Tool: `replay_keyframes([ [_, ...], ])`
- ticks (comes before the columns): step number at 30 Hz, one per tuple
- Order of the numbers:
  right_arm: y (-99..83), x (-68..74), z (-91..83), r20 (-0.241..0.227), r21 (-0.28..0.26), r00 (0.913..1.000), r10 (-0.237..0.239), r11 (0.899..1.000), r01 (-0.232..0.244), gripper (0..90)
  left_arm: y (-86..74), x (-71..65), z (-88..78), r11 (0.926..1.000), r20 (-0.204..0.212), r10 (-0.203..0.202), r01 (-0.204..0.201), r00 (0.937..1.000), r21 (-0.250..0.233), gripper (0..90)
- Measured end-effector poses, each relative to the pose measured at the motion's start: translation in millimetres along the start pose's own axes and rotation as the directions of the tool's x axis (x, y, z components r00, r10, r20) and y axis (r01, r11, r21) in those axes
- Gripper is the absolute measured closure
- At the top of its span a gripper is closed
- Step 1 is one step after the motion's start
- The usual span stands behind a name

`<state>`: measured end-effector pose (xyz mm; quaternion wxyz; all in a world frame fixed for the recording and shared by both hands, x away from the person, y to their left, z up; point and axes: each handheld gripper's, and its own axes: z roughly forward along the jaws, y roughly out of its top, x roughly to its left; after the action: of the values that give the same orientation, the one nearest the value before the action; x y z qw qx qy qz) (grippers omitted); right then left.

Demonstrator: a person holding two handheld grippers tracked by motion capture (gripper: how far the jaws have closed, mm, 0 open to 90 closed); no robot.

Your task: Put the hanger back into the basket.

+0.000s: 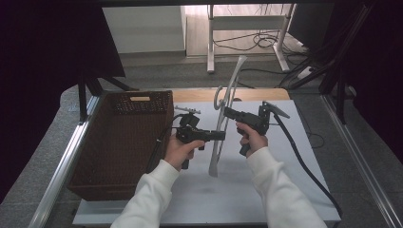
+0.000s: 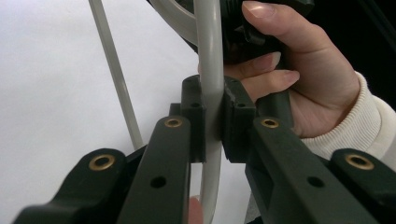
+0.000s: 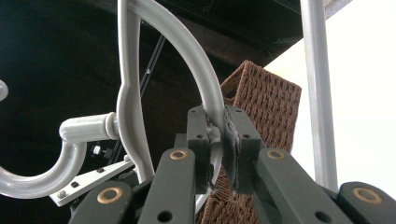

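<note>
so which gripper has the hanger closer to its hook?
The right gripper: it clamps the grey hanger just below the hook. The left gripper clamps it lower, toward the end near the table.

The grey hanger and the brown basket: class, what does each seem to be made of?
The hanger looks like smooth moulded plastic, pale grey with a soft sheen and rounded edges; painted metal cannot be ruled out. The basket looks like woven wicker or rattan, matt brown, its plaited strands visible.

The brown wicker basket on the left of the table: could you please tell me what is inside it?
In the high view the wicker basket holds nothing visible: its dark woven floor and walls show bare. The corner nearest the person's left sleeve is partly covered, so that bit stays unchecked.
</note>
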<state>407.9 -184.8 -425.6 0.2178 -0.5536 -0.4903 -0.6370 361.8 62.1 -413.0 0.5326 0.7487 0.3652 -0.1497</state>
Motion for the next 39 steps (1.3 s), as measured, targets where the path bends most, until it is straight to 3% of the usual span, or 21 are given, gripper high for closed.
replay_keyframes([
  [10, 2.7, -0.7, -0.6, -0.011, 0.009, 0.9999, 0.003, 1.0, -0.003, 79.3, 1.8, 3.1, -3.5, 0.9993, 0.048, -0.026, 0.027, 0.9985, -0.026, 82.1],
  [14, 5.2, -0.1, -2.4, -0.004, 0.002, 0.9999, -0.015, 1.0, 0.015, 71.5, 2.7, 7.0, -7.1, 0.997, 0.056, -0.056, 0.059, 0.9968, -0.049, 82.2],
  [17, 6.5, 0.4, -3.7, -0.005, 0.006, 0.9997, -0.024, 1.0, 0.024, 67.2, 3.2, 7.6, -9.6, 0.9964, 0.062, -0.057, 0.061, 0.9964, -0.058, 82.2],
  [19, 9.4, 2.4, -7.6, 0.006, 0.003, 0.9991, -0.042, 0.999, 0.042, 57.3, 5.0, 5.5, -13.6, 0.9967, 0.071, -0.047, 0.051, 0.9964, -0.063, 82.3],
  [23, 12.7, 9.3, -16.2, 0.01, -0.001, 0.997, -0.077, 0.997, 0.077, 51.8, 7.5, 2.6, -19.3, 0.9964, 0.069, -0.048, 0.052, 0.9965, -0.066, 82.2],
  [28, 17.6, 19.1, -43.1, 0.025, 0.041, 0.985, -0.17, 0.985, 0.169, 43.5, 8.8, -5.0, -36.5, 0.9981, 0.051, -0.034, 0.037, 0.9981, -0.051, 82.2],
  [30, 15.1, 18.5, -52.3, 0.042, 0.068, 0.9751, -0.218, 0.974, 0.215, 42.5, 8.3, -6.6, -45.1, 0.9972, 0.067, -0.047, 0.051, 0.9966, -0.054, 82.2],
  [31, 15.1, 18.5, -52.3, 0.042, 0.068, 0.9751, -0.218, 0.974, 0.215, 42.5, 8.3, -6.6, -45.1, 0.9972, 0.067, -0.047, 0.051, 0.9966, -0.054, 82.2],
  [32, 11.8, 15.5, -62.2, 0.059, 0.098, 0.9665, -0.25, 0.965, 0.244, 41.1, 8.3, -7.9, -51.9, 0.9971, 0.07, -0.048, 0.052, 0.9964, -0.055, 82.2],
  [34, 8.5, 11.1, -72.2, 0.069, 0.117, 0.9594, -0.273, 0.957, 0.264, 40.4, 8.3, -9.1, -60.2, 0.997, 0.073, -0.051, 0.055, 0.996, -0.055, 82.2],
  [39, 4.0, -0.7, -91.7, 0.099, 0.144, 0.9468, -0.306, 0.946, 0.291, 39.5, 9.4, -11.3, -77.3, 0.9973, 0.083, -0.051, 0.055, 0.9952, -0.048, 82.2],
])
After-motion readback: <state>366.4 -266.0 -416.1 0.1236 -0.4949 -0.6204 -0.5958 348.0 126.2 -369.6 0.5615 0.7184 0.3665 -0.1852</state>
